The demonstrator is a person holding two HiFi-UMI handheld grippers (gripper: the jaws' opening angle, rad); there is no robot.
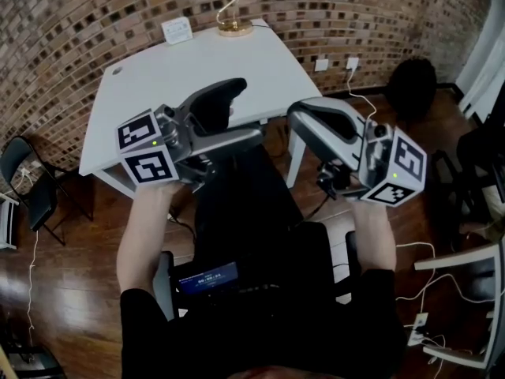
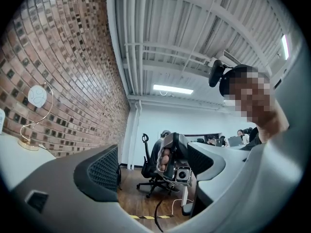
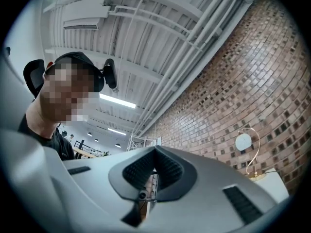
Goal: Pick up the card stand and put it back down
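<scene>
Left tongs [image 1: 245,114] apart; right tongs [image 3: 154,155] together

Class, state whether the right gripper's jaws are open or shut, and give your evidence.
Shut. In the right gripper view, the right gripper has its two dark pads meeting at the tips, with nothing between them.

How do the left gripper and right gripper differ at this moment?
The left gripper has its jaws apart; the right gripper has them shut together. The left gripper points to the person's right, the right gripper to the left, facing each other. Both are empty, short of the white table.
</scene>
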